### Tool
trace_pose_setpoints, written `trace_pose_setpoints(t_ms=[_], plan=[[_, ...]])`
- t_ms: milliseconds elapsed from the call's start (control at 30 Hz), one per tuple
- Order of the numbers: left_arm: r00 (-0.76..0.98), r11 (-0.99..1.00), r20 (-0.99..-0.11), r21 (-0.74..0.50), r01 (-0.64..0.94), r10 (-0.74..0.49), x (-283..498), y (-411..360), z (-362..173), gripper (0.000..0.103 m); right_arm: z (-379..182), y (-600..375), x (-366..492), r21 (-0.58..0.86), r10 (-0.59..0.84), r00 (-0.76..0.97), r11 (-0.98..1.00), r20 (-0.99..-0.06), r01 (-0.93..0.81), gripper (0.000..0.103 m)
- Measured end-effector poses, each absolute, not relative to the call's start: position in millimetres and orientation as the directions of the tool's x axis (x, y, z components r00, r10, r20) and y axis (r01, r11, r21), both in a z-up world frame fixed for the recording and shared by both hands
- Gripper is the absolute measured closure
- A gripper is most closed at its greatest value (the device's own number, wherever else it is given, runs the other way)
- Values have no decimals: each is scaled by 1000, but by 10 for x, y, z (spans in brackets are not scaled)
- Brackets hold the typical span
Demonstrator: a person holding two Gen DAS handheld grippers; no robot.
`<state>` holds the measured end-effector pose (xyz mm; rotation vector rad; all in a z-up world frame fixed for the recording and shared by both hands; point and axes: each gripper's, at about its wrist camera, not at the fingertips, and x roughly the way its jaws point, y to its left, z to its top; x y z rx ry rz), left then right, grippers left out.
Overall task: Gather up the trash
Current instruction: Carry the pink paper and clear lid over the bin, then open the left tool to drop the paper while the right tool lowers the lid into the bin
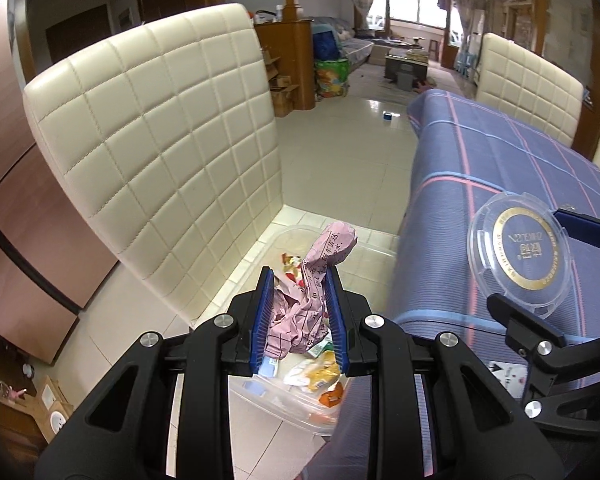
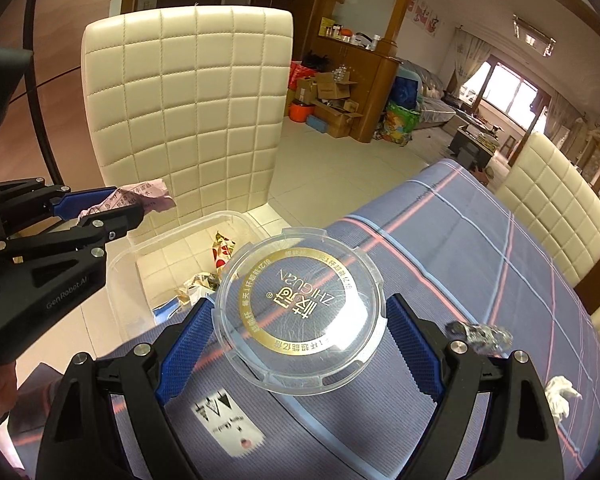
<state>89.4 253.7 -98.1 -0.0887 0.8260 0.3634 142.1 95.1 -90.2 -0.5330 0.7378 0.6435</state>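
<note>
My left gripper point(image 1: 298, 312) squeezed tight on pink paper point(image 1: 306, 300) – above clear bin point(image 1: 296, 408) on floor. My right gripper point(image 2: 300, 340) spread wide, holding round clear lid point(image 2: 300, 312) – over blue tablecloth point(image 2: 480, 264).

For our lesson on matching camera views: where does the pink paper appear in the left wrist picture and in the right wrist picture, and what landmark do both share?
Left wrist view: the pink paper sits lower centre, clamped in the left claw above the clear bin.
Right wrist view: far left, mid-height, sticking out of that claw.
Shared landmark: the cream chair, behind the bin.
</note>
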Motion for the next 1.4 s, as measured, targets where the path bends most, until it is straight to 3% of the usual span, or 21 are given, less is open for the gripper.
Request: trace_pose_setpoints(t_ms=[467, 500, 533, 567, 1400], plan=[[577, 926, -768, 53, -373, 277, 1008, 2690, -1182, 71, -990, 1046, 1537, -225, 336, 569, 680, -751, -698, 18], [568, 922, -773, 57, -382, 283, 1012, 2697, -1196, 49, -995, 1045, 1533, -226, 336, 569, 679, -751, -699, 18], [561, 918, -775, 58, -393, 290, 1019, 2719, -1206, 16, -1001, 1052, 1532, -227, 336, 569, 678, -751, -700, 18], [571, 910, -763, 51, -412, 302, 993, 2745, -1195, 8, -1005, 1052, 1533, -226, 337, 568, 676, -751, -701, 18], [583, 882, -720, 88, -462, 377, 665, 2883, -1106, 6, -1071, 1316, 1426, -239, 358, 547, 627, -757, -741, 18]])
